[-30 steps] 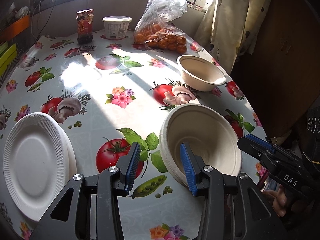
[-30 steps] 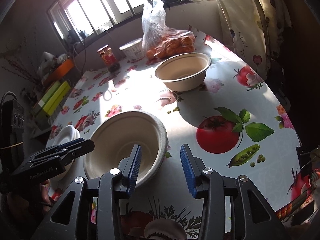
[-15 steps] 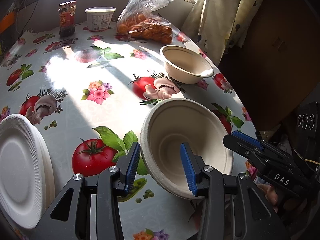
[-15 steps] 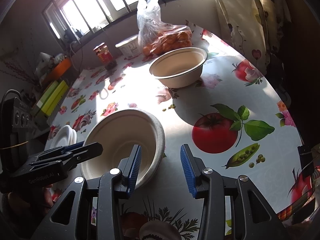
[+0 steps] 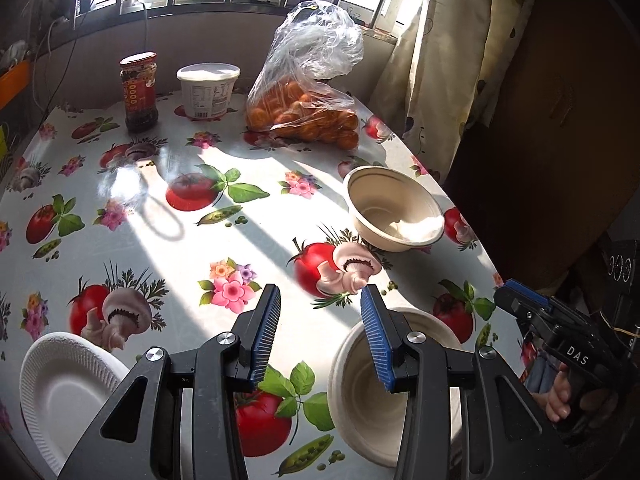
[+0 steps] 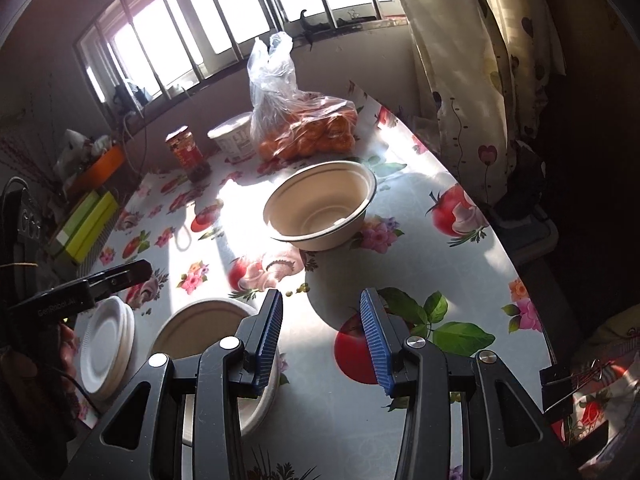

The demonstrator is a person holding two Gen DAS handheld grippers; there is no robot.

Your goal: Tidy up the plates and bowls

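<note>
Left wrist view first: the left gripper [image 5: 320, 336] hangs above the table with its blue-padded jaws apart and nothing between them, only the flowered tablecloth [image 5: 168, 240] showing in the gap. Just under its right finger sits the near bowl [image 5: 360, 396], a beige paper one standing upright on the cloth, its rim partly hidden by that finger. Off to the lower left lies the stack of white paper plates [image 5: 60, 392], resting at the table's near edge, well apart from the bowl. Farther out, toward the right edge of the table, stands the far bowl [image 5: 394, 210], upright and alone. Beyond it, by the window, are a bag of oranges [image 5: 308, 116], a white tub [image 5: 208, 90] and a dark jar [image 5: 138, 92] in a row.

From the right wrist view, the right gripper [image 6: 322, 338] is likewise apart and holding nothing. The near bowl [image 6: 200, 328] lies beside and below its left finger, partly covered by it, with the plates [image 6: 106, 344] just to the bowl's left. The far bowl [image 6: 320, 210] stands ahead of the jaws, clear of them. At the left edge the other gripper's black tip [image 6: 120, 276] juts in above the plates, a hand [image 6: 66, 350] behind it.
</note>
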